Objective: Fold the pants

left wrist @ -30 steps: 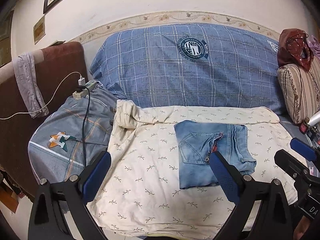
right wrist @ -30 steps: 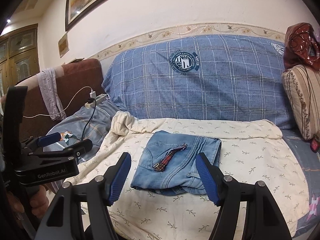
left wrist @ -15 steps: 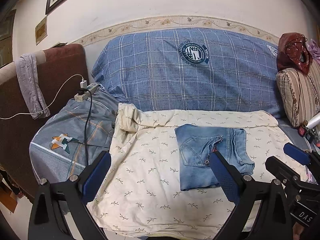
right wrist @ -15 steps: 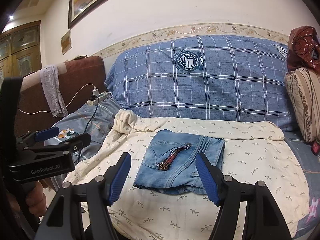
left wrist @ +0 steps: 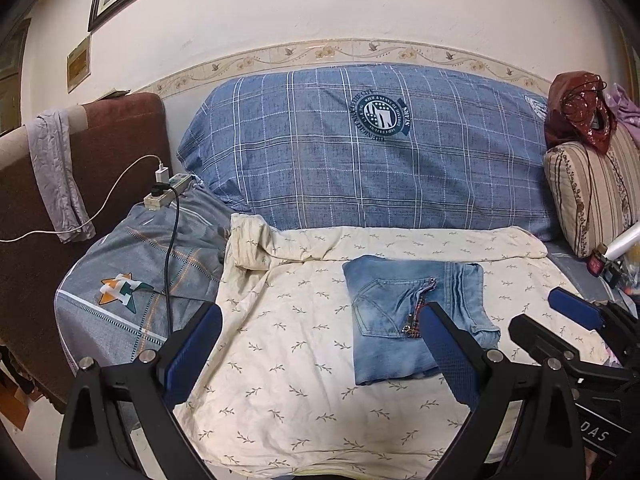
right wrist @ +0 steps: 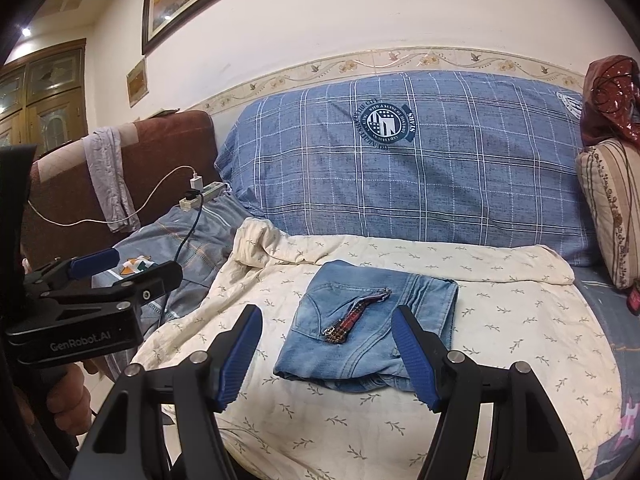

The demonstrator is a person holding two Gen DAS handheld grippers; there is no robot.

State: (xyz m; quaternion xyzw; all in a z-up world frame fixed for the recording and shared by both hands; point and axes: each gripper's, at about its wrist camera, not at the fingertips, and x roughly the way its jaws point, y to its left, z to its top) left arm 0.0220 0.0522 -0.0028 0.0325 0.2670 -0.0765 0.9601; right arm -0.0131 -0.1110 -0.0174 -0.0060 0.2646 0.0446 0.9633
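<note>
Right wrist view: folded jeans are lying on a cream sheet covering the sofa; both claws, left claw and right claw, are gaping, empty.

Both wrist views face the blue cushion from off the sofa's front, the left one from further left, sharing cushion and jeans.

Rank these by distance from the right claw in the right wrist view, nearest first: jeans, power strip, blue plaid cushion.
1. Jeans: folded on the cream sheet, just ahead of the right claw.
2. Power strip: far left, by the brown armrest.
3. Blue plaid cushion: upright at the back, against the wall.
</note>
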